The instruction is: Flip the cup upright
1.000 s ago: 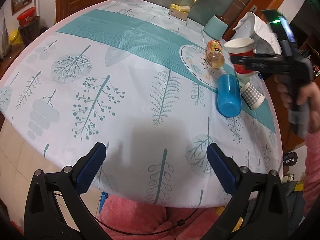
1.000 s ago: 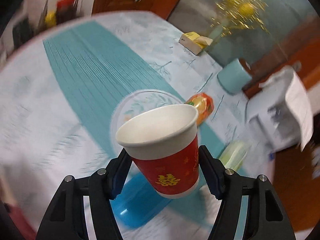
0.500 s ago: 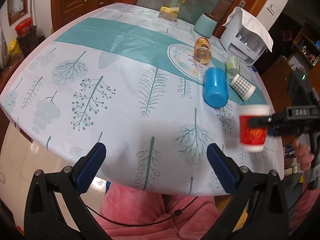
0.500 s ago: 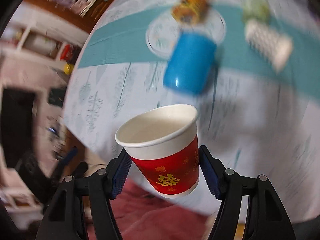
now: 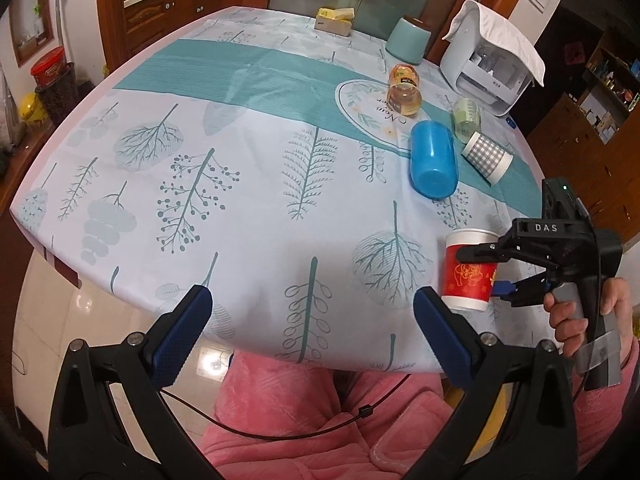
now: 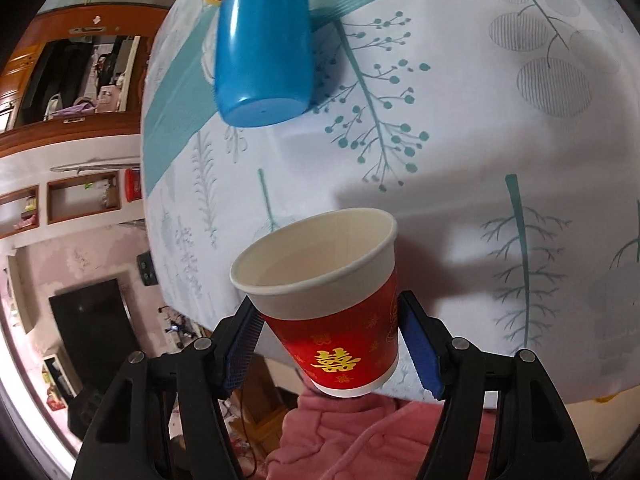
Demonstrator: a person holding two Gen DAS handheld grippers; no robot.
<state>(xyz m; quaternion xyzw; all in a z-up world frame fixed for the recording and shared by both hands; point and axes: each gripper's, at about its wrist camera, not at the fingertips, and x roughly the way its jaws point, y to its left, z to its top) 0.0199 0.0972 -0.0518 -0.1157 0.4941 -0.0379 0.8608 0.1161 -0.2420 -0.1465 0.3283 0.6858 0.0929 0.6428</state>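
Our right gripper's ribbed blue fingers [image 6: 420, 354] clasp the red paper cup [image 6: 336, 320] upright near the smooth blue tumbler [image 6: 262, 52]; our left gripper [image 5: 308, 332] gapes empty.

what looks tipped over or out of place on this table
Four vessels lie on their sides: the blue plastic cup, grey checked paper cup, pale green cup and amber glass jar. The red paper cup is upright in the right claw.
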